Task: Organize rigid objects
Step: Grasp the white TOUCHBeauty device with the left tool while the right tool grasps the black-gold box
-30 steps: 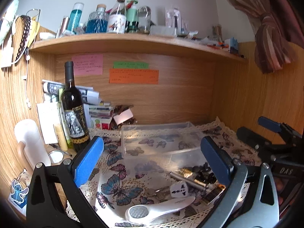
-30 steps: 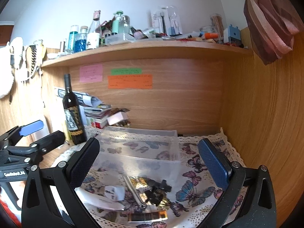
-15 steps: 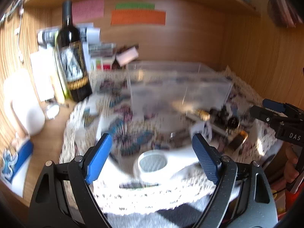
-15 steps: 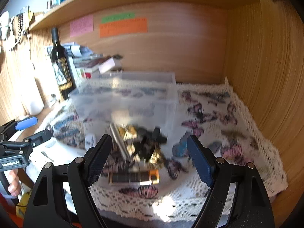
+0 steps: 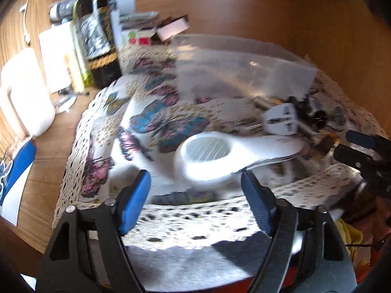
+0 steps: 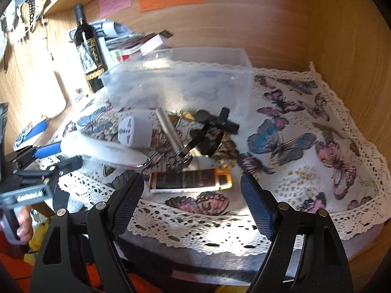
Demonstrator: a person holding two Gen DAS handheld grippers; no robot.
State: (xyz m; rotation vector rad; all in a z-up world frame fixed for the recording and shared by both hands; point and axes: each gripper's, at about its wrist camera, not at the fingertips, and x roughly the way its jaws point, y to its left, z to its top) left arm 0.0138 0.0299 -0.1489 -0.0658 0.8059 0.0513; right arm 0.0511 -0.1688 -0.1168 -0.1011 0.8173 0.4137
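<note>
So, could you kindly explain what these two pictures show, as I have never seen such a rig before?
There is no robot: a person holds a two-finger gripper in each hand, each with a fisheye camera looking along its fingers. One picture is from the left gripper, the other from the right gripper; both are open and hold nothing. On the butterfly tablecloth lie a white handheld magnifier, a white travel plug adapter, a metal tube, a flat dark and gold case and black clips, before a clear plastic box. A wine bottle stands behind.
</note>
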